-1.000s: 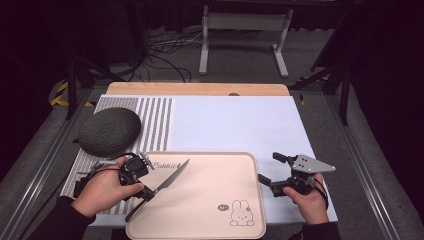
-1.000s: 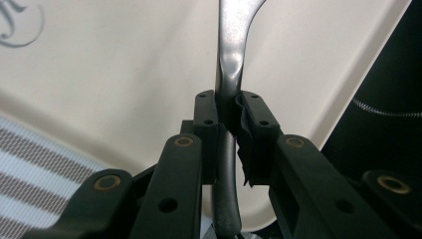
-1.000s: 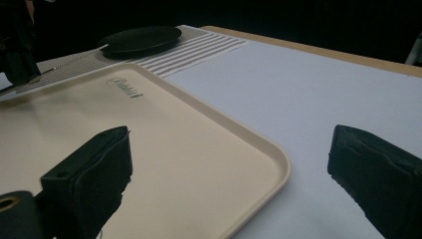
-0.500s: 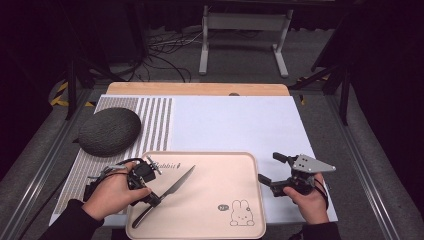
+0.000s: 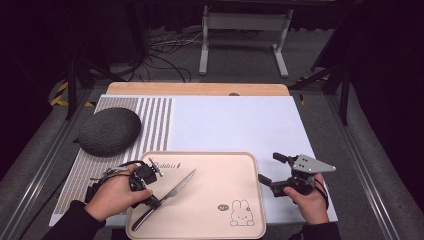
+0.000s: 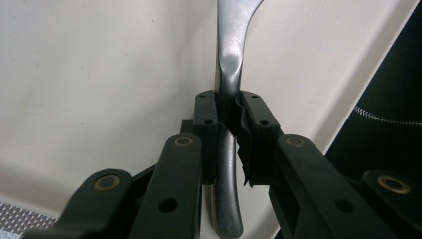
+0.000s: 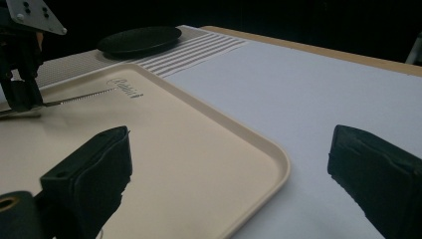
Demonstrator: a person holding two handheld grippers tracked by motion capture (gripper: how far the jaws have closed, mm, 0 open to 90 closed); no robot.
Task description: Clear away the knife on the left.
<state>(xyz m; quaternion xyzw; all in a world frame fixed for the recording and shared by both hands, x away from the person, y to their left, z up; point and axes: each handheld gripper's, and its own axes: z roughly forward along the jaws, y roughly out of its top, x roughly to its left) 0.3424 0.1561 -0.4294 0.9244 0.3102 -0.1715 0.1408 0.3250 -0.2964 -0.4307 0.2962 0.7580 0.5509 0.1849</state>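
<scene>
Beige tray, left gripper fingers pinching knife, right gripper fingers spread

Black sleeves; black jaws with brass pins; grey three-cornered plate with screws.

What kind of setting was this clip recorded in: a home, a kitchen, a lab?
Most likely a lab or recording studio, not a home. The table stands among dark surroundings with loose cables and a metal stand on the floor behind it, and each hand works a two-jaw gripper.
</scene>
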